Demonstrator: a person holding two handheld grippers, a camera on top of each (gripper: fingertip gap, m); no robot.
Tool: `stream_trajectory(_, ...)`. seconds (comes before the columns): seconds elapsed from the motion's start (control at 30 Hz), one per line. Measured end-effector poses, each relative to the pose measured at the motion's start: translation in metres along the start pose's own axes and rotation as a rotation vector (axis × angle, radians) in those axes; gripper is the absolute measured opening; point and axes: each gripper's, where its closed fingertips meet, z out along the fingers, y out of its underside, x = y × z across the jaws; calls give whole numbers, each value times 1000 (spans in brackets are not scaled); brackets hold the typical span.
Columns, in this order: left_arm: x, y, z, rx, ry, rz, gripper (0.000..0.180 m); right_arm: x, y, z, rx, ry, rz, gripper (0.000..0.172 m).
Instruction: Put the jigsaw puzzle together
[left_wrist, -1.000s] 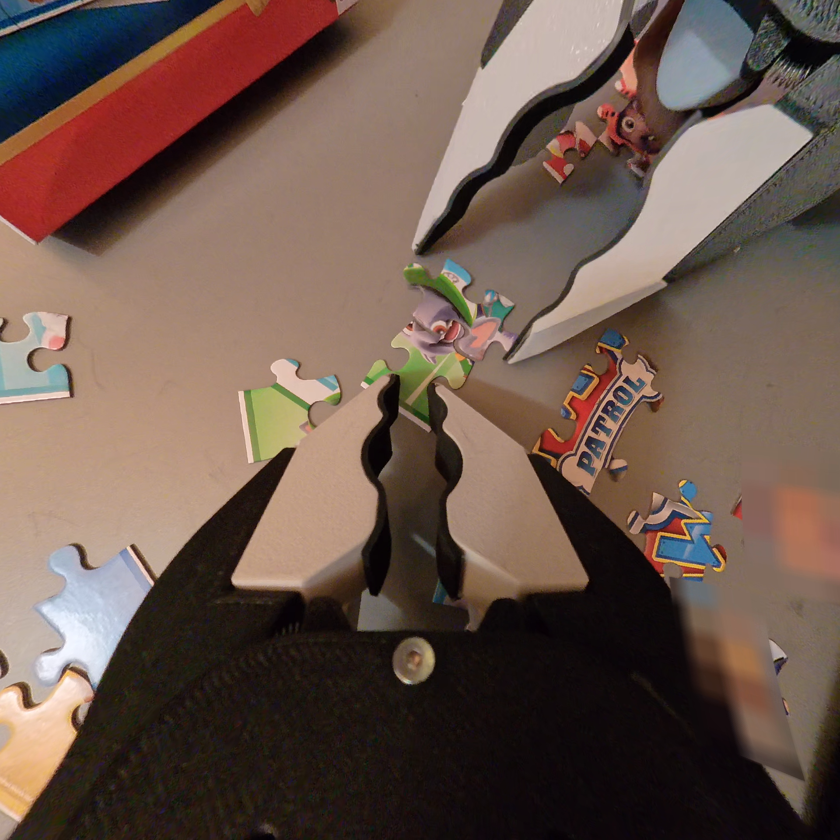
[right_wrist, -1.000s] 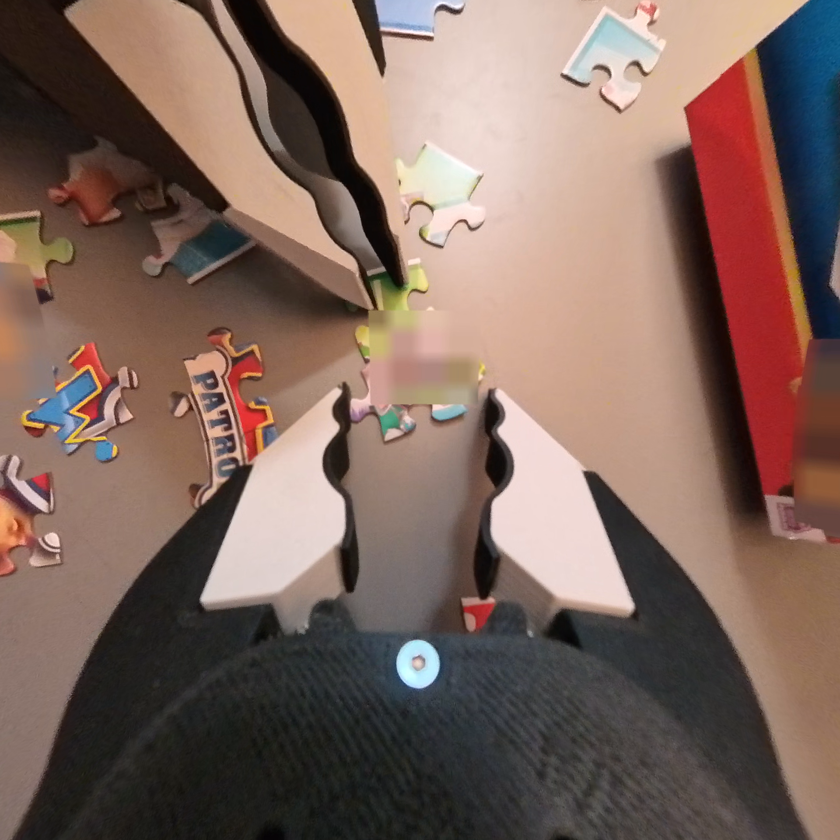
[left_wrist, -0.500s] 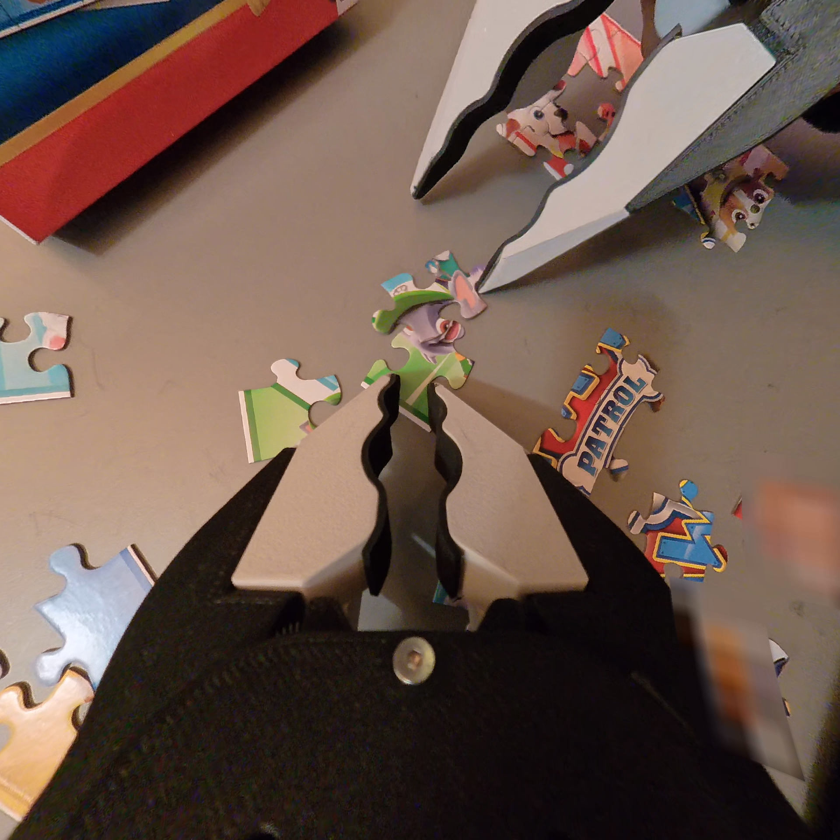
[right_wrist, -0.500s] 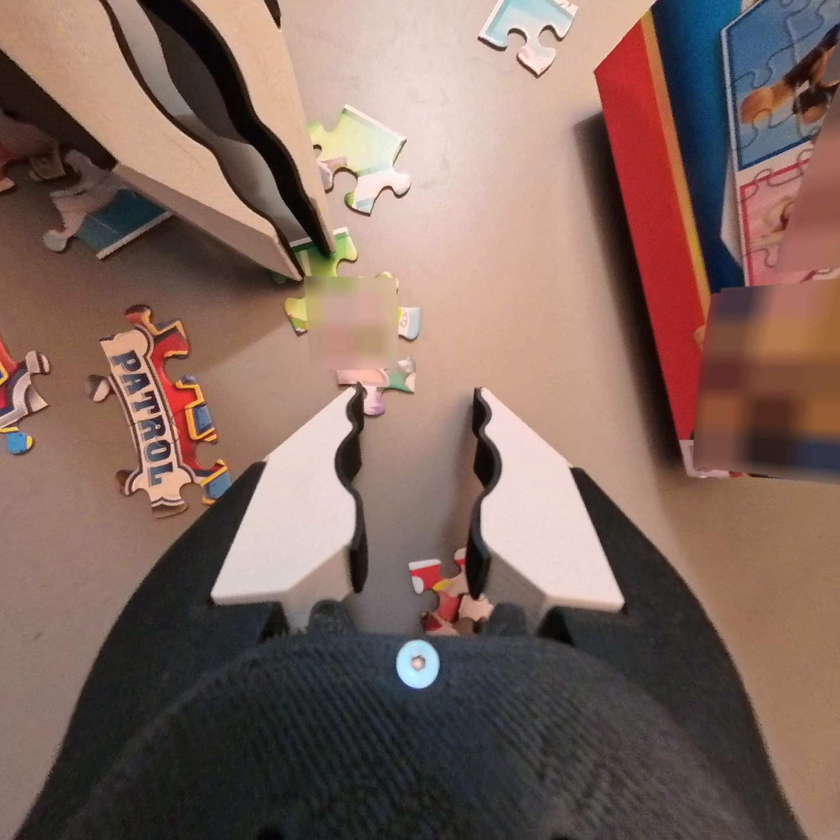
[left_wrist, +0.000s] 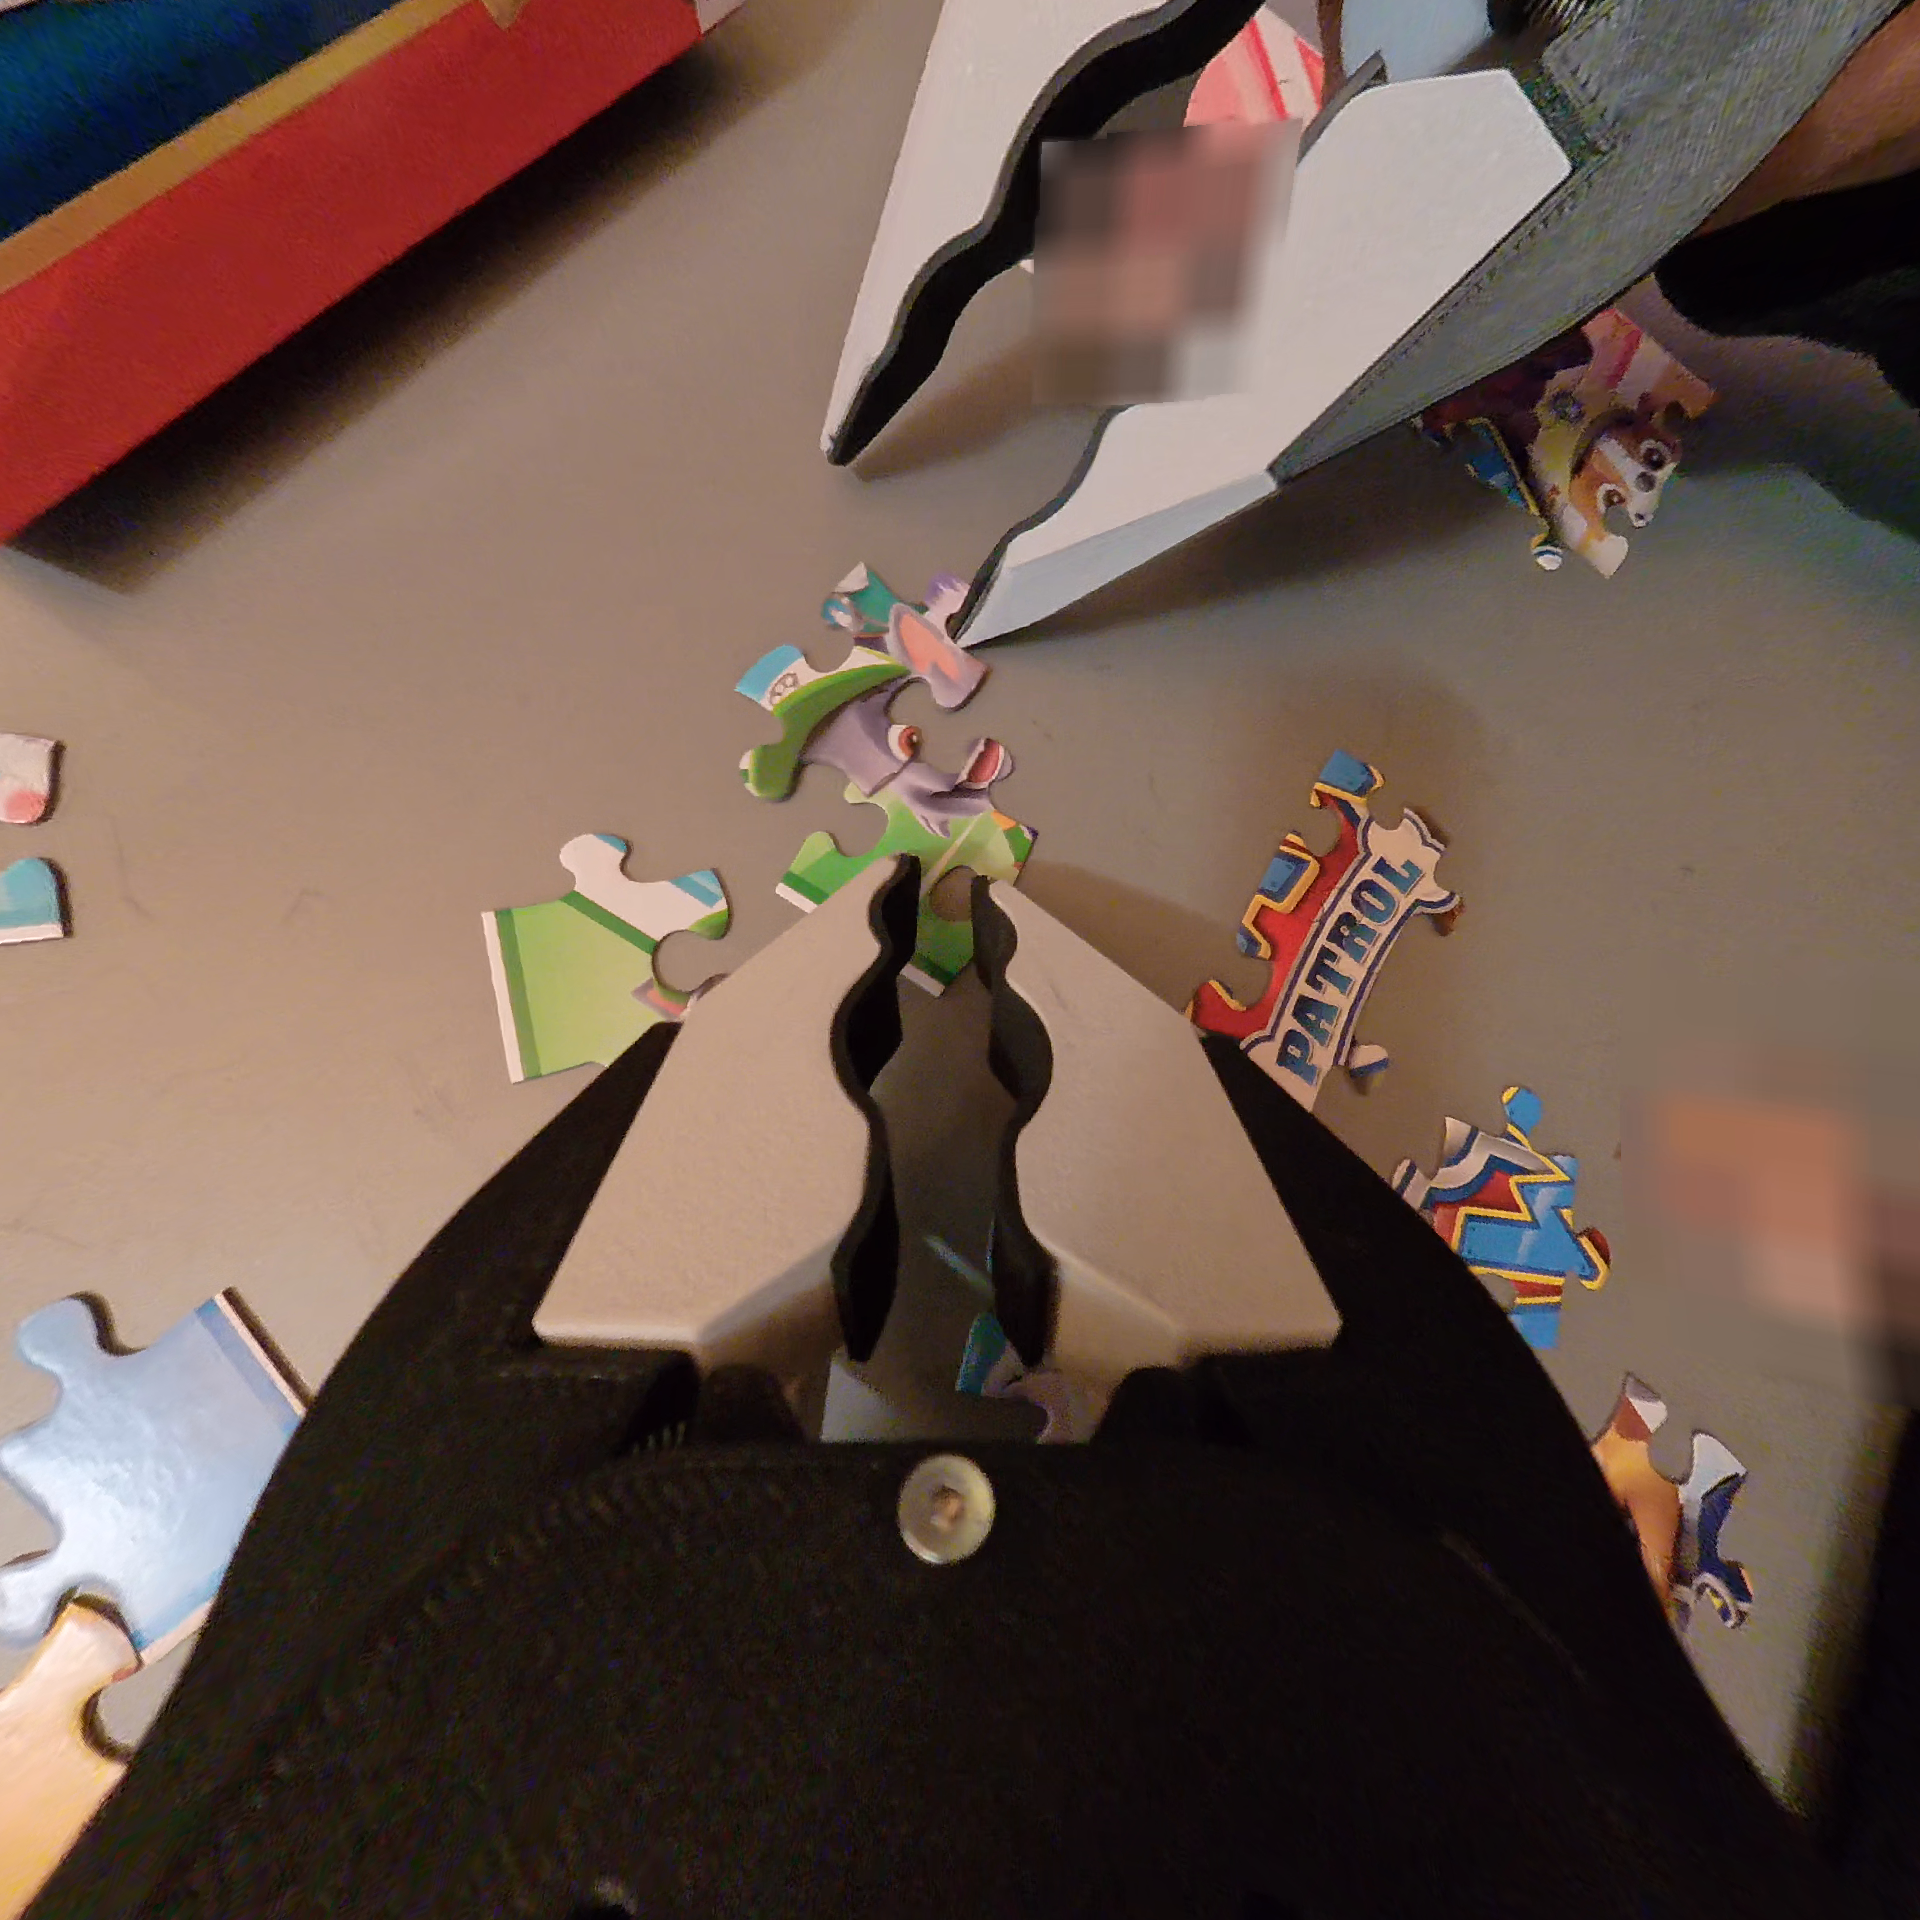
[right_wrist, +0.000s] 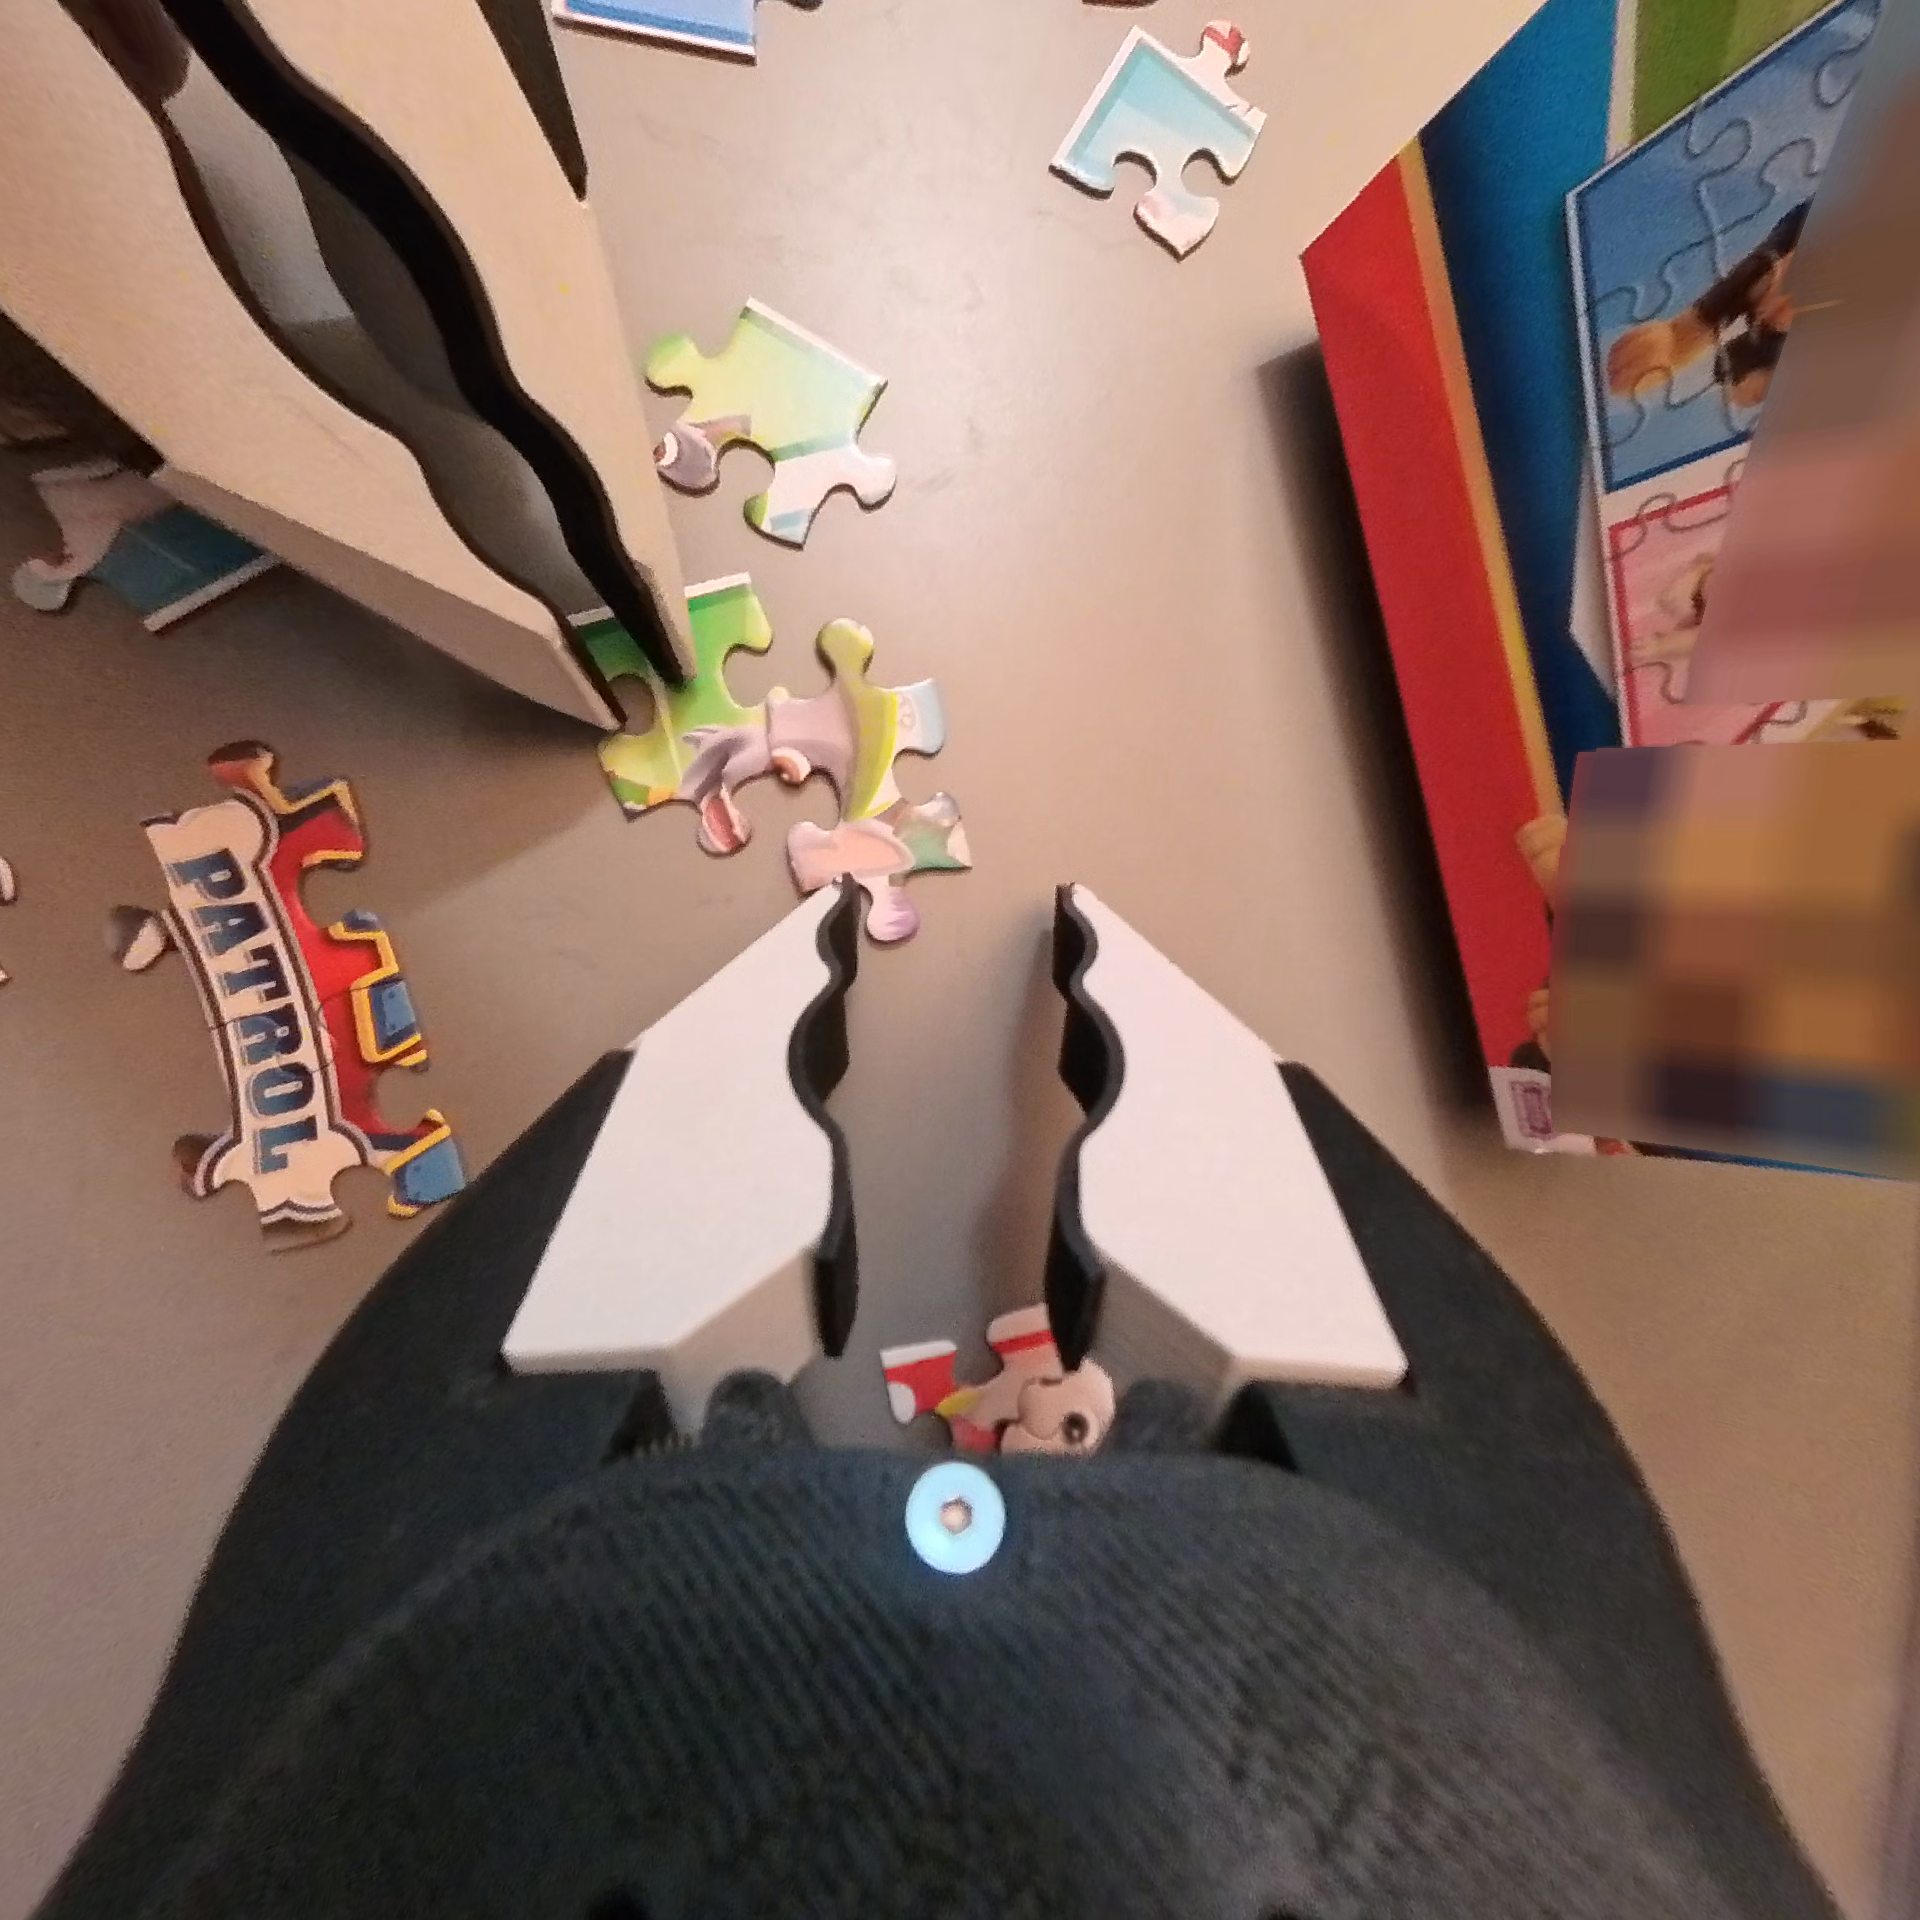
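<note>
My left gripper (left_wrist: 943, 888) points down at the grey table. Its fingers are almost closed with a narrow gap, and the tips rest on a flat green puzzle piece (left_wrist: 935, 831) around its notch. The right wrist view shows the same contact (right_wrist: 644, 696) on that piece (right_wrist: 665, 738). A second piece with a green hat and lilac fur (left_wrist: 842, 707) lies against the green one. My right gripper (right_wrist: 956, 894) is open and empty. Its left fingertip (right_wrist: 847, 904) touches that piece's lilac tab (right_wrist: 883, 904). It also shows in the left wrist view (left_wrist: 904, 540).
A red and blue puzzle box (left_wrist: 260, 208) lies at the back left; it shows at the right in the right wrist view (right_wrist: 1423, 623). Loose pieces lie around: a green and white one (left_wrist: 582, 966), a red and blue lettered one (left_wrist: 1330, 935), several more at the edges. Spacing between my two grippers at the tips: around 7 cm.
My right gripper drew back while its jaws narrowed. The hat piece turned and shifted beside the green piece. My left gripper stayed on the green piece, its gap barely changed.
</note>
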Motion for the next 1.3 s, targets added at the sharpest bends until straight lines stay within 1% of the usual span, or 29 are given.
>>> stream_trajectory(0.27,0,0,0,2,3,-2,6,5,-5,4,-2,2,-35,36)
stream_trajectory(0.63,0,0,0,-4,2,9,6,7,-3,1,-6,20,-43,38)
stream_trajectory(0.87,3,-1,2,-14,1,28,7,-3,-14,1,53,-47,-20,42)
stream_trajectory(1.3,5,0,2,-6,30,6,5,-4,-14,9,43,-89,-10,43)
